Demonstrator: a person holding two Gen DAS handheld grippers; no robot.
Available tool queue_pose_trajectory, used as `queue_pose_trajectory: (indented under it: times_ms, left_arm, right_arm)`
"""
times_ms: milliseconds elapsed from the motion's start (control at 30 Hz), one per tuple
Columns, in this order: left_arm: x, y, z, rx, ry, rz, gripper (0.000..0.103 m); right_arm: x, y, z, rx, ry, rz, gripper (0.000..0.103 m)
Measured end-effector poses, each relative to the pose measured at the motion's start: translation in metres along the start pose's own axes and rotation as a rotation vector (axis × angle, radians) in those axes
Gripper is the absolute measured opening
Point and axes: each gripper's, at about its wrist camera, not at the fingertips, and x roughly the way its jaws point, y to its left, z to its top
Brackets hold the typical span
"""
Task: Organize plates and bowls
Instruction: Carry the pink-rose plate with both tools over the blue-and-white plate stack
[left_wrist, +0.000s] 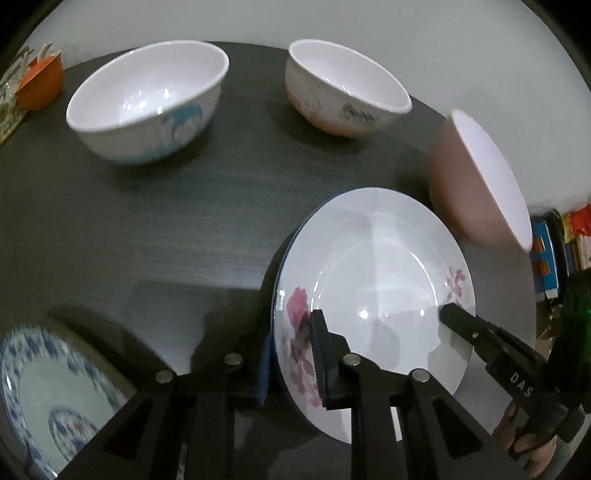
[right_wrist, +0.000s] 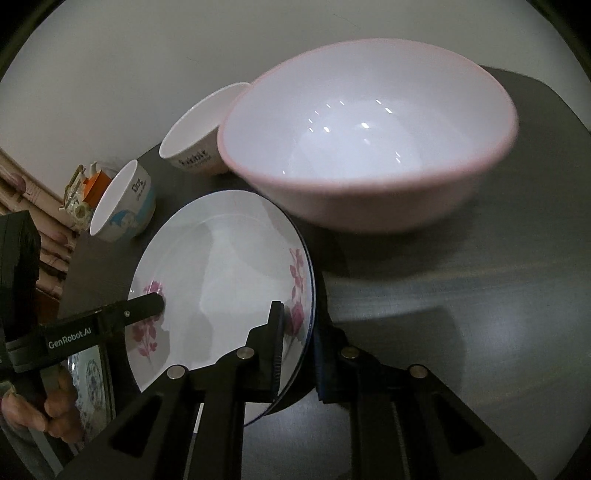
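We find the dark worktop (left_wrist: 147, 229) carrying the pink bowl (right_wrist: 369, 147), beside it the floral plate (left_wrist: 373, 280), seemingly stacked on a blue-rimmed one. The left hand-held gripper (left_wrist: 291, 354) and right hand-held gripper (right_wrist: 299, 347) each clamp opposite rims. We judge the plate rigid, glazed, slippery and breakable; rim holds suit it, kept level.

Floral plate (left_wrist: 373, 273) — white, pink blossoms, tilted; pink bowl (right_wrist: 369, 147) stood just behind it; two printed bowls (left_wrist: 147, 99) sat farther back; blue-patterned plate (left_wrist: 40, 387) lay apart.
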Motion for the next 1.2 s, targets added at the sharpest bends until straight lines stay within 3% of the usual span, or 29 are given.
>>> queue_pose_trajectory:
  times_ms: [300, 767, 867, 1000, 1200]
  left_arm:
    - [-0.008, -0.001, -0.045, 0.005, 0.046, -0.003, 0.019]
    - [-0.011, 0.003, -0.059, -0.011, 0.055, 0.001, 0.019]
    - [-0.01, 0.002, -0.075, -0.007, 0.046, 0.005, 0.019]
    - [-0.012, -0.013, -0.067, -0.005, 0.041, 0.006, 0.019]
    - [-0.033, -0.007, -0.081, 0.003, 0.023, 0.011, 0.019]
  right_arm:
    - [-0.019, -0.005, -0.038, 0.072, 0.083, -0.005, 0.014]
    - [-0.039, 0.004, -0.092, 0.072, 0.149, 0.013, 0.014]
    - [-0.041, 0.009, -0.099, 0.053, 0.149, 0.008, 0.014]
    - [-0.041, 0.014, -0.104, 0.037, 0.139, 0.003, 0.014]
    - [-0.048, 0.016, -0.109, 0.021, 0.122, -0.004, 0.014]
